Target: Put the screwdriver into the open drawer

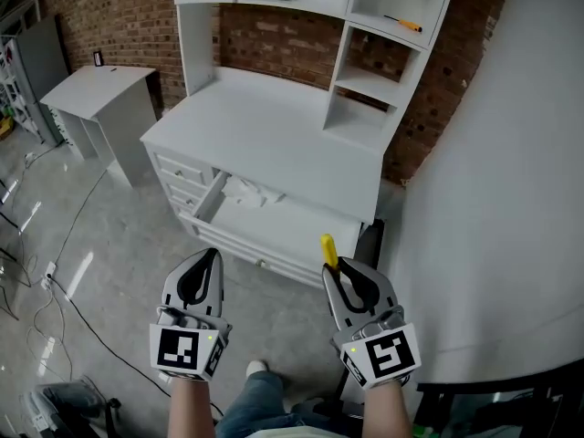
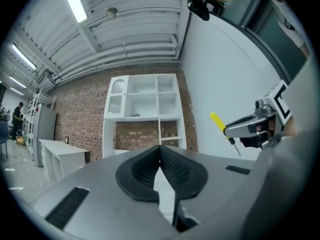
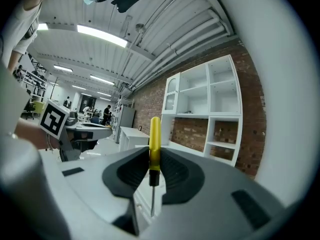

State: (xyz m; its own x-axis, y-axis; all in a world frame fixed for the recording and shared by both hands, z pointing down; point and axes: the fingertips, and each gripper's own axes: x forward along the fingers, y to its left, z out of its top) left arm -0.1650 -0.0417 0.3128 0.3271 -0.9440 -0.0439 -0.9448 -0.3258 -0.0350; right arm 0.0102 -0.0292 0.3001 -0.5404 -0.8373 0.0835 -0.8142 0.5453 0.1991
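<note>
Screwdriver (image 3: 155,143) shaft: gripper views only

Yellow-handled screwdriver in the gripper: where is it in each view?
Head view: screwdriver lower centre-right, handle sticking up from the right gripper.
Left gripper view: right of centre, tilted, in that gripper seen side-on.
Right gripper view: dead centre, upright, clamped between the jaws.
Shared landmark: white shelf unit against the brick wall.

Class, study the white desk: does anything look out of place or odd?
One drawer stands pulled out, with something white and crumpled in its far left corner. An orange-handled tool lies alone on an upper right shelf.
</note>
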